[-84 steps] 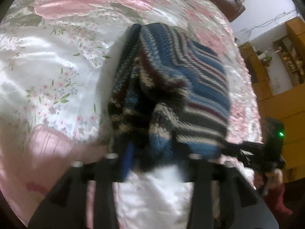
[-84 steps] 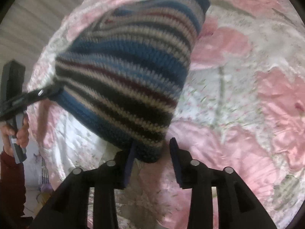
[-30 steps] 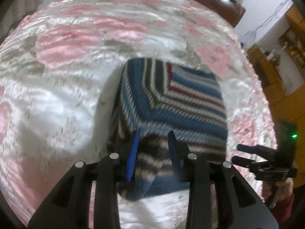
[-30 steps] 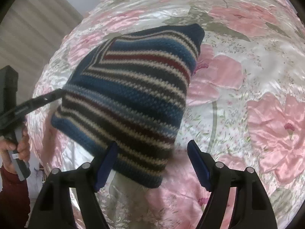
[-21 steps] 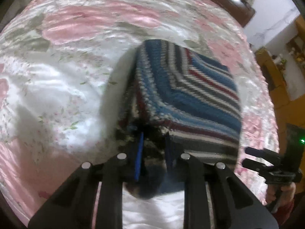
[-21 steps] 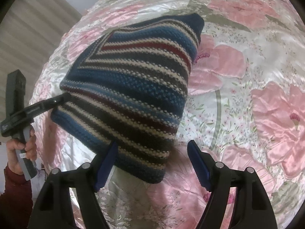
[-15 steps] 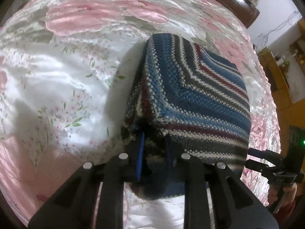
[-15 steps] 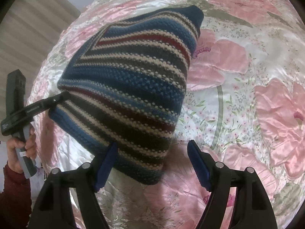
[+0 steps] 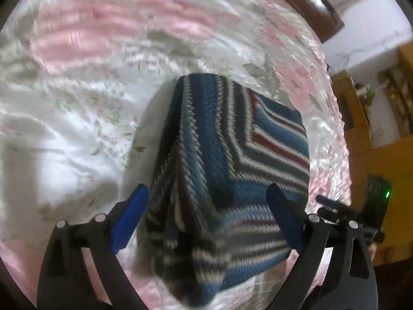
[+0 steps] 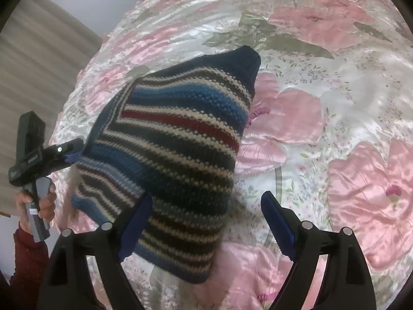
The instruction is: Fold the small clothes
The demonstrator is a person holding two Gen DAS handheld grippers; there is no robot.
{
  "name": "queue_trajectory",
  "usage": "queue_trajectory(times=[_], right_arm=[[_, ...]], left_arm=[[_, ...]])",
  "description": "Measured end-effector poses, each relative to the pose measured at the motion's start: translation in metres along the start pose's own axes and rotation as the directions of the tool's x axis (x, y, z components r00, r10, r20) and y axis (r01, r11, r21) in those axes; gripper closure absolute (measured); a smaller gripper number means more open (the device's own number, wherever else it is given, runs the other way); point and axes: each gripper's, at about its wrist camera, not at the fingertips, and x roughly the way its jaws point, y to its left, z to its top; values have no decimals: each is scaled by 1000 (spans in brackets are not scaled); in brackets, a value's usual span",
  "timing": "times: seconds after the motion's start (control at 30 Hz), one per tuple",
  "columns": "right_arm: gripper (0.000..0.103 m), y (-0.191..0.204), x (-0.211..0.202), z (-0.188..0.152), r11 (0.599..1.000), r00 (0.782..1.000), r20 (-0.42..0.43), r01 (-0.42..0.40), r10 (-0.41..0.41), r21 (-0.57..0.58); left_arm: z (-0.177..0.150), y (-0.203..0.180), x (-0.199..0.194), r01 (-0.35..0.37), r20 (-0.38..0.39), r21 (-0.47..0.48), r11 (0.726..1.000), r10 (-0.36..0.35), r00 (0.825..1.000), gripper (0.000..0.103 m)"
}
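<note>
Left wrist view: left gripper (image 9: 206, 217) jaws spread wide, gripping nothing; folded striped knit garment (image 9: 232, 170) lies at frame centre on the floral bedspread (image 9: 77, 103).

Right wrist view: right gripper (image 10: 206, 222) jaws spread wide, empty; garment occupies centre left.

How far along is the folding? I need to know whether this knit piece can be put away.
Done: the striped knit garment lies folded into a compact block on the floral bedspread. In hand: nothing; the left gripper and right gripper are both open. Left: perhaps squaring its edges; no other clothes show.
</note>
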Motion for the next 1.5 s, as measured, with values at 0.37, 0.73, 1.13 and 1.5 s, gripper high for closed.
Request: queue_trajectory(times=[0.37,0.73,1.13,1.5], right_arm=[[11,-12,47,10,993,992,-62,-102,106,59],[45,-9,57,13,977,978,-46,-198,202,73],[59,-45,-55,-8,990,989,58,-137,138,-20],[61,-188,-95,-58,983,988,103,-130,118,128]], left_arm=[[21,6,59,38,-128,52,998,-31,991,12],[1,-19,65,71,-129,177,982,-48,990,56],[-53,-125,49,188,-53,225,956,-181,982,60],[-86,-173,133,274,-66,167,947,-266,962,60]])
